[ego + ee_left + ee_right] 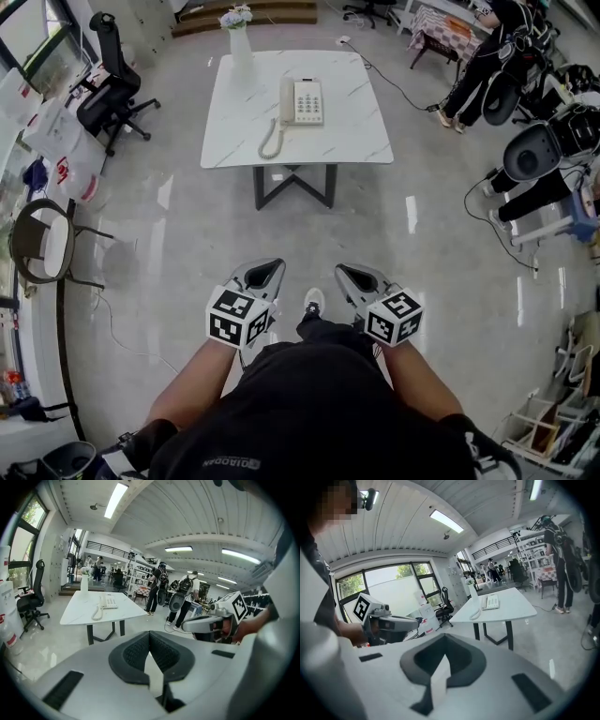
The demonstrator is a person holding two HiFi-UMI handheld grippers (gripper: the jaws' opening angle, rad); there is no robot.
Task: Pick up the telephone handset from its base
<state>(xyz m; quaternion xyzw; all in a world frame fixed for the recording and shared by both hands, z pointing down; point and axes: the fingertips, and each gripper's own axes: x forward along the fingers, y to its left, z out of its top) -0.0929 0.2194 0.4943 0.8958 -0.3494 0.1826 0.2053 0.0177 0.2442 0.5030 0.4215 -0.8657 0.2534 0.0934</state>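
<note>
A beige telephone (302,101) sits on the far half of a white marble-look table (356,141), its handset (287,101) resting on the base's left side and a coiled cord (272,141) trailing toward the near edge. Both grippers are held close to my body, well short of the table. My left gripper (265,272) is shut and empty, and so is my right gripper (354,277). In the left gripper view the telephone (108,602) lies far ahead, with the right gripper (201,623) alongside. The right gripper view also shows the telephone (491,602) at a distance.
A white vase of flowers (239,37) stands at the table's far edge. A black office chair (112,89) is left of the table and a round chair (42,239) sits nearer on the left. People (487,56) and gear crowd the right; bare floor lies between me and the table.
</note>
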